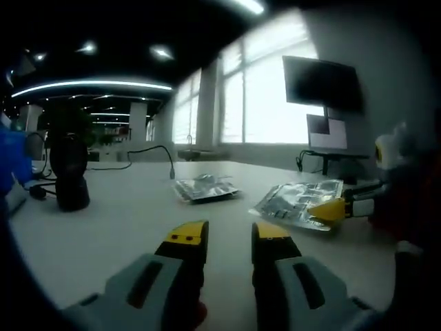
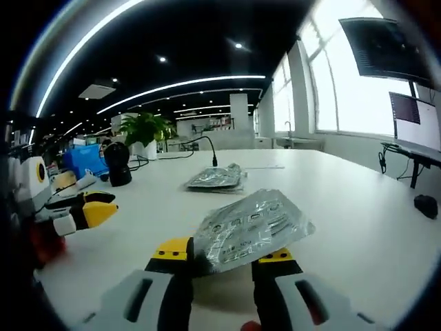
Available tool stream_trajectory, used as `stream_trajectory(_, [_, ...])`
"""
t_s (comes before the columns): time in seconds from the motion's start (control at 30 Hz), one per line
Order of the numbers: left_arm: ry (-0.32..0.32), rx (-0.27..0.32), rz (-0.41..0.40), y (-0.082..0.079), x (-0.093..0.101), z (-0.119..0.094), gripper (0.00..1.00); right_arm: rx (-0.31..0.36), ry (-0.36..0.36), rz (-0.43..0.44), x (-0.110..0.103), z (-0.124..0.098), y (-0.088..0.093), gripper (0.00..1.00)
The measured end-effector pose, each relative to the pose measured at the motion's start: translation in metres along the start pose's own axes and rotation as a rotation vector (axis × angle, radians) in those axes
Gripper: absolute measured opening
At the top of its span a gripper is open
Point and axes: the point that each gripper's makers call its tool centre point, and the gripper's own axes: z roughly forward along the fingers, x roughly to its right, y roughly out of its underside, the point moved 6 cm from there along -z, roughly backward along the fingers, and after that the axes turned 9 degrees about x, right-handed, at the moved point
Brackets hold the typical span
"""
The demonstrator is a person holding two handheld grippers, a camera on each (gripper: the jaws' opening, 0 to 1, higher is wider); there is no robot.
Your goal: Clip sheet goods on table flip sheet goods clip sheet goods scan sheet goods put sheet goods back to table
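A silvery sheet pack hangs tilted just above the white table, its near corner caught between the yellow tips of my right gripper, which is shut on it. From the left gripper view the same pack appears at right with the right gripper at its edge. My left gripper stands open over bare table, nothing between its jaws; it enters the right gripper view at left. A small stack of similar packs lies farther back.
A black upright device with a cable stands at the far left. Behind it are a blue box and a potted plant. A monitor is at right, and a small black object rests near the table's right edge.
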Motion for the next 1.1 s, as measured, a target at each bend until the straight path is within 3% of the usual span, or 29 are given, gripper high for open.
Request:
stream_trajectory(0.07, [0.001, 0.001, 0.0, 0.0, 0.0, 0.0, 0.18, -0.005, -0.007, 0.012, 0.001, -0.002, -0.003, 0.34])
stream_trajectory(0.2, [0.003, 0.004, -0.002, -0.001, 0.001, -0.001, 0.18, -0.064, -0.04, -0.044, -0.002, -0.005, -0.006, 0.38])
stream_trajectory(0.27, [0.004, 0.004, -0.002, -0.001, 0.001, -0.001, 0.18, -0.106, -0.066, -0.018, -0.004, -0.011, -0.006, 0.41])
stream_trajectory(0.47, [0.007, 0.01, -0.008, -0.001, 0.002, -0.002, 0.18, -0.119, -0.091, 0.014, -0.004, -0.019, -0.01, 0.43])
stream_trajectory(0.53, [0.006, 0.011, -0.007, -0.001, 0.002, -0.002, 0.18, -0.148, -0.098, 0.045, -0.001, -0.022, -0.007, 0.44])
stream_trajectory(0.67, [0.007, 0.005, -0.008, 0.0, 0.002, -0.002, 0.18, -0.18, -0.162, 0.211, 0.001, -0.031, -0.006, 0.45])
stream_trajectory(0.73, [0.007, 0.007, -0.006, 0.0, 0.002, -0.002, 0.18, -0.191, -0.154, 0.23, 0.006, -0.038, -0.007, 0.46])
stream_trajectory(0.9, [0.012, 0.01, -0.022, -0.001, 0.002, -0.002, 0.18, -0.195, -0.171, 0.168, 0.008, -0.046, -0.018, 0.44])
stream_trajectory(1.1, [0.008, 0.01, -0.013, -0.001, 0.004, -0.003, 0.18, -0.228, -0.174, 0.128, 0.009, -0.036, -0.012, 0.45])
